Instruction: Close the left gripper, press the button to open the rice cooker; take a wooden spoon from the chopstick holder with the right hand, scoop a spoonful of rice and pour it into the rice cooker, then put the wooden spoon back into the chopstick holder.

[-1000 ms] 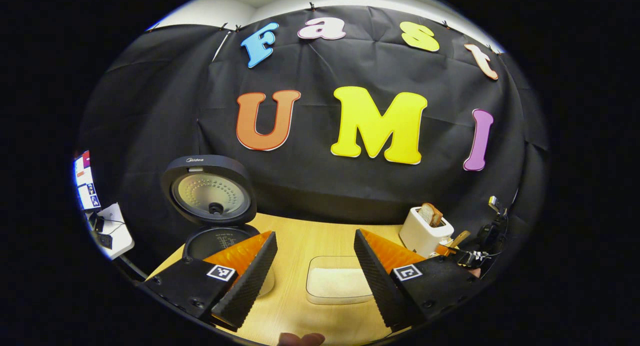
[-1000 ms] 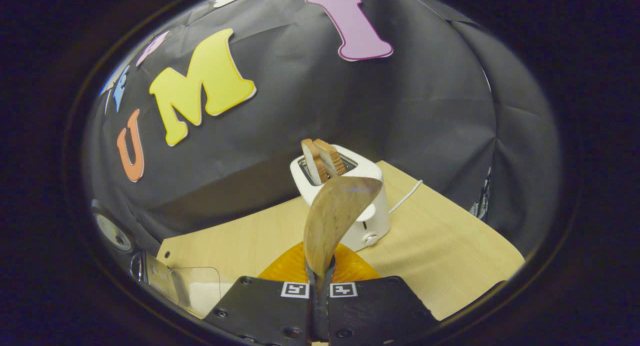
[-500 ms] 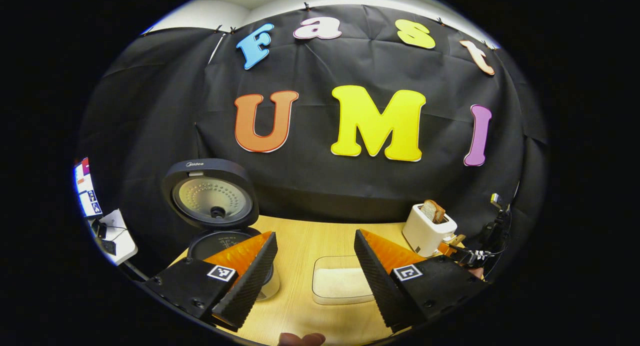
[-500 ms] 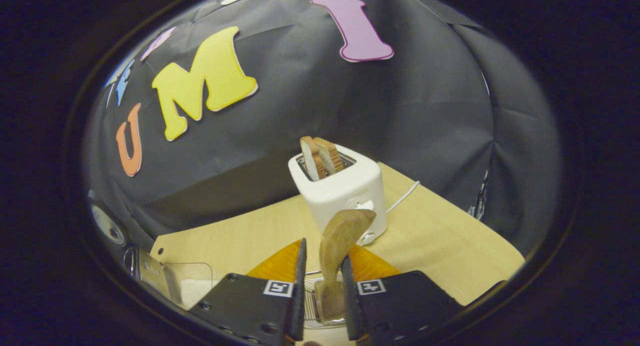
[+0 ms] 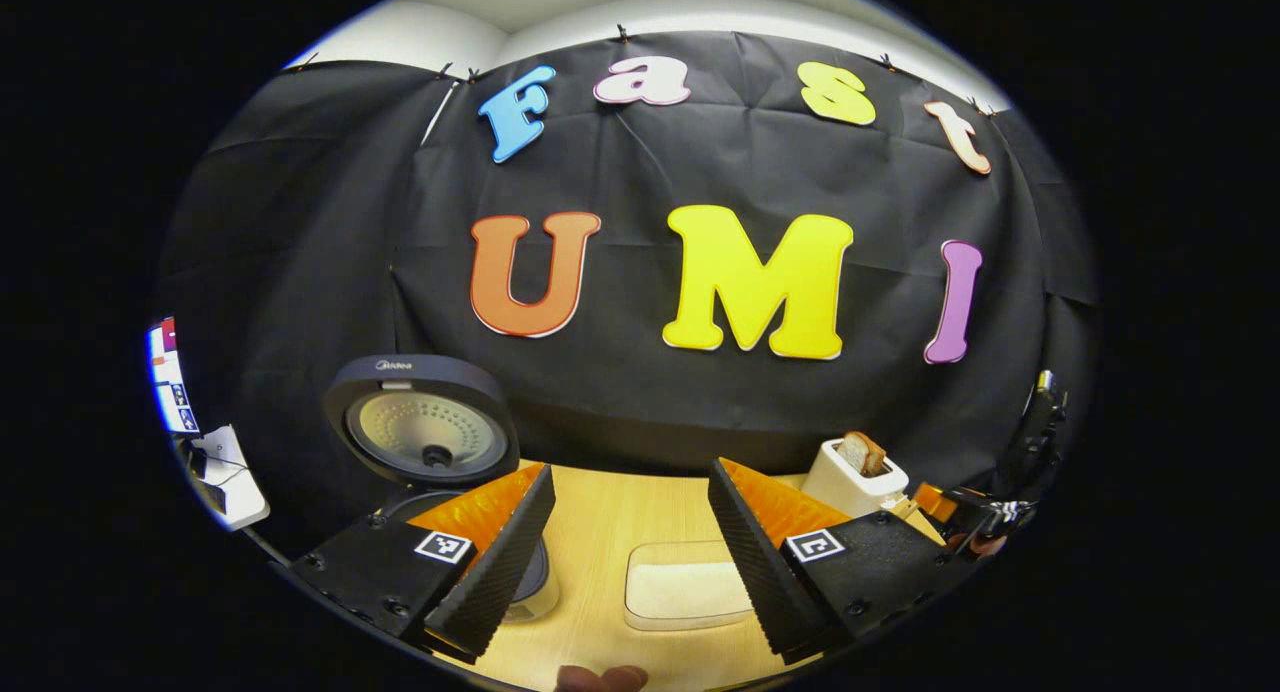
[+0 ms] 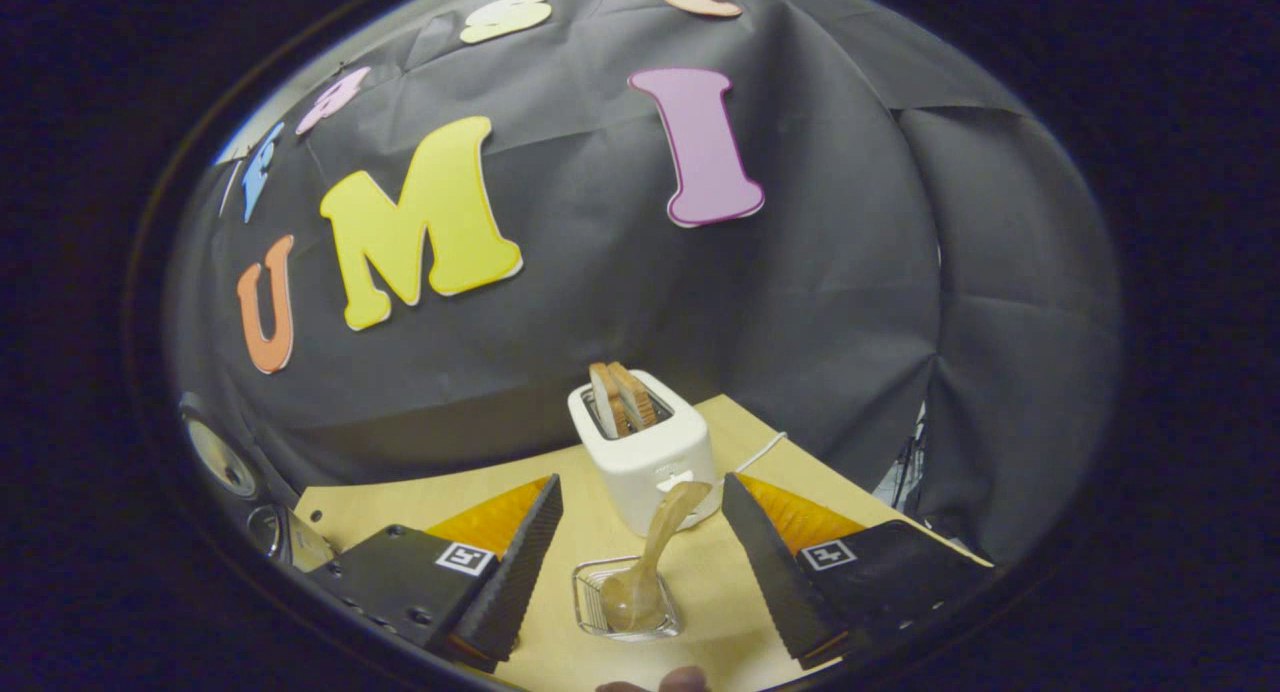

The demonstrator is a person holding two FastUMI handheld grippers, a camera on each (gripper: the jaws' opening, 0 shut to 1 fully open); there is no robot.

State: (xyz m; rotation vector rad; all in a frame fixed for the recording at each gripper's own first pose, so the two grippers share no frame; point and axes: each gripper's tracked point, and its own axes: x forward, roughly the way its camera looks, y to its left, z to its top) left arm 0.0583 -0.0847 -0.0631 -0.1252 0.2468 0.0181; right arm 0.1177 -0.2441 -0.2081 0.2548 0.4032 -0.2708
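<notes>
The black rice cooker (image 5: 425, 422) stands at the left with its lid up; its pot is partly hidden behind my left gripper's finger. My left gripper (image 5: 630, 469) hovers open over the table, holding nothing. A clear box of white rice (image 5: 690, 584) lies between its fingers, lower down. The wooden spoon (image 6: 655, 552) leans in the wire chopstick holder (image 6: 590, 602), bowl end up, in front of the toaster. My right gripper (image 6: 641, 479) is open, its fingers wide on either side of the spoon and apart from it. The right gripper (image 5: 985, 527) also shows at the far right of the left gripper view.
A white toaster (image 6: 640, 452) with two bread slices stands just behind the holder, its white cord trailing right. The toaster (image 5: 850, 472) sits at the back right of the wooden table (image 5: 600, 512). The cooker's lid (image 6: 215, 457) shows at the left edge.
My right gripper opened and let go of the spoon, which now stands in the holder, then drew back from it. The left gripper stayed open and tilted slightly.
</notes>
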